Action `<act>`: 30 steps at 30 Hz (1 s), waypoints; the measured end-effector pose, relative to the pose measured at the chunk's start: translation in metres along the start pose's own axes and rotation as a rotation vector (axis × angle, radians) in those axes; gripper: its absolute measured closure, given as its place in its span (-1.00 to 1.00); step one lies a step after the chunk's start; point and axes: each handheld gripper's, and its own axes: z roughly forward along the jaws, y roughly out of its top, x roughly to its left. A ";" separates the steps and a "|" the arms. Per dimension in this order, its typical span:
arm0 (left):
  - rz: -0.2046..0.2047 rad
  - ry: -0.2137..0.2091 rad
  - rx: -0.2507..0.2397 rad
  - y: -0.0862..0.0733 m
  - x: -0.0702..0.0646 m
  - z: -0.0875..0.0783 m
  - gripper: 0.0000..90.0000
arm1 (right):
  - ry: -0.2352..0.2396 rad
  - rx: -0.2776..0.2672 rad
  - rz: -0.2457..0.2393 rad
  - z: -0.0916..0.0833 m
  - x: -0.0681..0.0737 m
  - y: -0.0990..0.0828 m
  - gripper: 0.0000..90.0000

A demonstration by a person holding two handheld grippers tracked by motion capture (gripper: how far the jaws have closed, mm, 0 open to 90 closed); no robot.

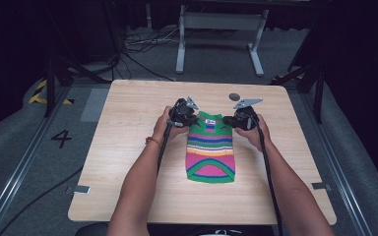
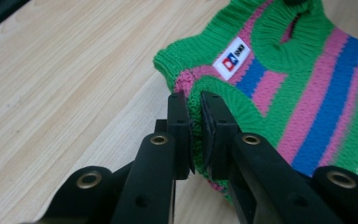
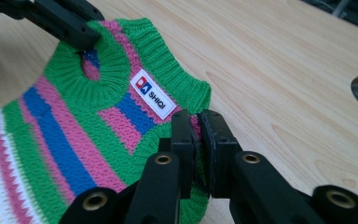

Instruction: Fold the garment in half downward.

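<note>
A small striped knit sweater [image 1: 210,150], green with pink, blue, white and yellow bands, lies flat on the wooden table [image 1: 128,157], neck end away from the person. It bears a white label [image 2: 232,58] [image 3: 153,93] near the neck. My left gripper [image 1: 186,114] is shut on the sweater's left shoulder edge [image 2: 196,100]. My right gripper [image 1: 236,119] is shut on the right shoulder edge [image 3: 197,122]. The left gripper's jaws show at the top left of the right gripper view, by the sweater [image 3: 74,140].
A round grommet hole [image 1: 234,96] sits in the table beyond the sweater. The table's far edge is close behind the grippers. Cables and a white desk frame [image 1: 221,39] lie on the floor beyond.
</note>
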 end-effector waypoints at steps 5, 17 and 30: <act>0.055 -0.001 -0.013 -0.001 -0.008 -0.016 0.83 | 0.046 -0.058 -0.025 -0.018 0.006 0.001 0.88; 0.198 0.010 -0.063 -0.014 -0.043 -0.047 0.80 | 0.151 -0.143 -0.105 -0.050 0.026 -0.007 0.86; 0.309 0.014 -0.082 -0.038 -0.074 -0.070 0.79 | 0.269 -0.168 -0.240 -0.083 0.057 -0.019 0.85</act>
